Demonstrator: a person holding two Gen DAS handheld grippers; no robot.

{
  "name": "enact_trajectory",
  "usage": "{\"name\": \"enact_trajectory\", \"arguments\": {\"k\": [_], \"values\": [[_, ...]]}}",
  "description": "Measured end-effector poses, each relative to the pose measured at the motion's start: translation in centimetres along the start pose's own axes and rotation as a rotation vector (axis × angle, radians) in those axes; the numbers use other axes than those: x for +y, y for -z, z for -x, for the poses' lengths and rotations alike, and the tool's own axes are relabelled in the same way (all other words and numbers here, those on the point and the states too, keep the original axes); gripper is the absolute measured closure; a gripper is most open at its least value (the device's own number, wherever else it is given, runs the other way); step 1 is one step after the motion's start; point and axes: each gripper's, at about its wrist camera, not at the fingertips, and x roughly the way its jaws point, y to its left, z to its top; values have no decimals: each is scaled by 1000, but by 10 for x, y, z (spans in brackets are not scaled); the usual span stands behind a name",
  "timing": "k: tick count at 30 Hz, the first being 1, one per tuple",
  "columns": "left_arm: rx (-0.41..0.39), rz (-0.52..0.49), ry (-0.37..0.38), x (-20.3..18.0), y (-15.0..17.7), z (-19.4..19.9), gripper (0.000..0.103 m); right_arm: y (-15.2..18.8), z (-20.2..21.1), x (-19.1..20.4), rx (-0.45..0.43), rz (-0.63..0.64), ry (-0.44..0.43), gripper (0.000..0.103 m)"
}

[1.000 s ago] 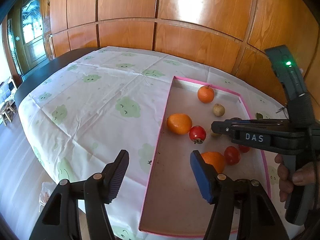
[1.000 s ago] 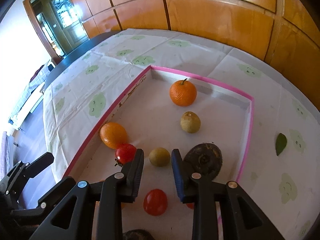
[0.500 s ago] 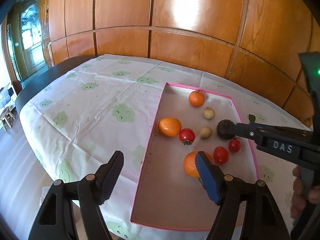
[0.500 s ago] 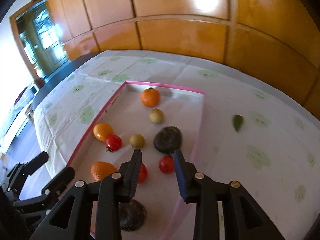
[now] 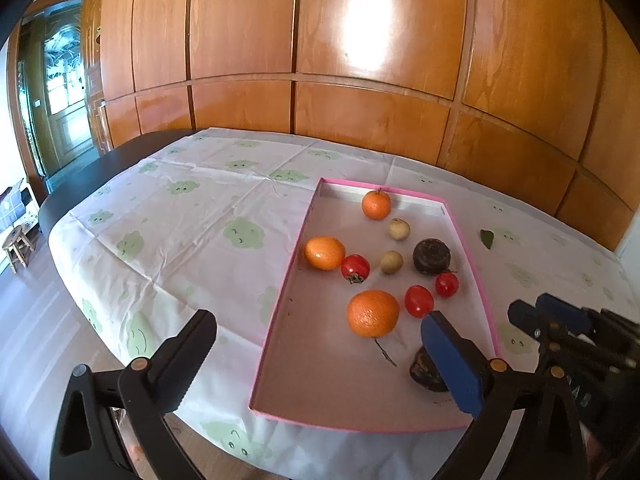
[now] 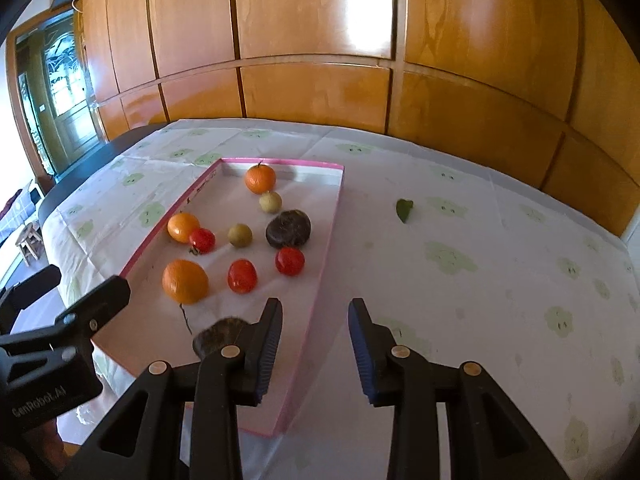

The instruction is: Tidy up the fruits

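A shallow pink-rimmed tray [image 5: 472,240] [image 6: 332,232] on the table holds several fruits: oranges [image 5: 373,313] [image 6: 185,281], red tomatoes [image 5: 418,301] [image 6: 241,275], small yellow-green fruits [image 5: 391,261] [image 6: 240,235] and dark round fruits [image 5: 431,256] [image 6: 288,229]. One dark fruit [image 5: 424,368] [image 6: 218,336] lies at the tray's near end, partly hidden by fingers. My left gripper [image 5: 320,360] is open and empty over the tray's near left edge. My right gripper [image 6: 314,352] is open and empty above the tray's near right rim.
A white tablecloth with green cloud prints [image 5: 180,216] [image 6: 480,280] covers the dark table. A green leaf [image 5: 487,238] [image 6: 404,210] lies on the cloth right of the tray. Wood panelling stands behind. A door and a stool [image 5: 16,244] are at far left.
Both grippers have pulled back and up from the tray. The right gripper has opened wider and shifted right, off the fruits. The fruits have not moved.
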Motion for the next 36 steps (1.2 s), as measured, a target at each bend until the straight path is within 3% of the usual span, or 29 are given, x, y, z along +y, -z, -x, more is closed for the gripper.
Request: {"name": "enact_trajectory", "arguments": {"k": [36], "values": [[-58,0,-64,-6,2,17,0,10,15,8,-24,30,-19,68]]}}
